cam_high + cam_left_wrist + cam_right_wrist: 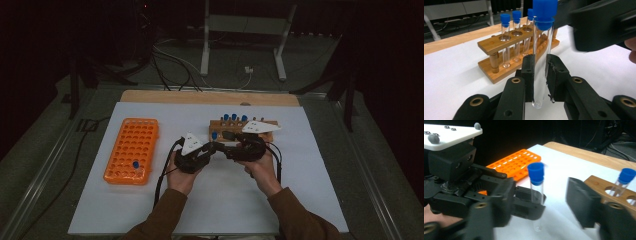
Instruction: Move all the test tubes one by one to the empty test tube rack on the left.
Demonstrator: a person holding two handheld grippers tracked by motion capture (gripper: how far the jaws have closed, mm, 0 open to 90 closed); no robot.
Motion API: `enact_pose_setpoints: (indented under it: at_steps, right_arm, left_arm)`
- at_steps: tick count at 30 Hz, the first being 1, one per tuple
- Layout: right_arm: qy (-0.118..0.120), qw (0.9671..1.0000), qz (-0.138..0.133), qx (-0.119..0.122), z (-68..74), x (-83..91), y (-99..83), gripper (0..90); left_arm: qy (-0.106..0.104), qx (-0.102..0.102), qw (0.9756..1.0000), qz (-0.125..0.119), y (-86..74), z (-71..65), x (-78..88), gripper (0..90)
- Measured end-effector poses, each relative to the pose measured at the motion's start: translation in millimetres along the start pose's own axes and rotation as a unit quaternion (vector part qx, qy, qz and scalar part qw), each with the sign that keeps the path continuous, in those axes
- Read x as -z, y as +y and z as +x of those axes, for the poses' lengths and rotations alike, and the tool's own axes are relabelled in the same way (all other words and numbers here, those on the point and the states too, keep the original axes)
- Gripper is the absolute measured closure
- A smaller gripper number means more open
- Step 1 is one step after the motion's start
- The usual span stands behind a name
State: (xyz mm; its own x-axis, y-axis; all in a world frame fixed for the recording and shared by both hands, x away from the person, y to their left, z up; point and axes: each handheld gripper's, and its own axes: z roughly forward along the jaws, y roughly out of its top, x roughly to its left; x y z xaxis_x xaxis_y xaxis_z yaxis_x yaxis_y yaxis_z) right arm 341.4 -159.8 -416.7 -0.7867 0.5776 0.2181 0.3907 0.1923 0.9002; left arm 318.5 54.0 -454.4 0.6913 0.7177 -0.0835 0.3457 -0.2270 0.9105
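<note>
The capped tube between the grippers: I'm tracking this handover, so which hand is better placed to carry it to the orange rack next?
Left. The left gripper is clamped on the tube, and the orange rack lies on its side. The right gripper stands open around the tube.

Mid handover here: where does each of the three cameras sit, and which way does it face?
High view: above the person's side, looking forward and down on the table; forearms and both hands show.
Left gripper view: rides the left gripper, facing the wooden rack; its jaws clamp the test tube.
Right gripper view: rides the right gripper, facing the orange rack.
Both gripper views share the tube.
</note>
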Motion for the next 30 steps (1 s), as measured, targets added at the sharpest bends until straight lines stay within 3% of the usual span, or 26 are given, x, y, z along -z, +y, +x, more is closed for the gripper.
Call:
enact_pose_setpoints:
  at_steps: [3, 7, 15, 21, 25, 30]
  right_arm:
    - [-0.017, 0.9998, 0.003, 0.003, -0.7, 3.0, -0.4, 16.5]
    - [-0.038, 0.9993, 0.001, 0.003, -3.7, 7.8, -3.4, 4.1]
    - [-0.047, 0.9989, -0.004, 0.001, -13.7, 19.8, -11.4, 0.0]
    - [-0.07, 0.9974, -0.01, 0.005, -21.9, 29.2, -16.1, 0.0]
    - [-0.085, 0.9963, -0.011, 0.006, -27.0, 35.3, -19.3, 0.0]
    - [-0.1, 0.9948, -0.015, -0.005, -34.3, 44.4, -25.0, 0.0]
  left_arm:
    - [0.003, 0.005, 1.0, 0.0, -1.7, 3.1, 3.6, 78.0]
    - [0.005, 0.014, 0.9999, -0.003, -4.2, 7.8, 11.3, 78.0]
    - [0.011, 0.012, 0.9998, -0.013, -6.5, 18.6, 37.2, 78.0]
    - [0.019, 0.016, 0.9995, -0.02, -11.8, 29.7, 56.5, 78.0]
    - [0.013, 0.019, 0.9996, -0.019, -15.1, 36.5, 67.9, 77.9]
    - [0.013, 0.007, 0.9998, -0.015, -20.0, 39.6, 81.7, 77.9]
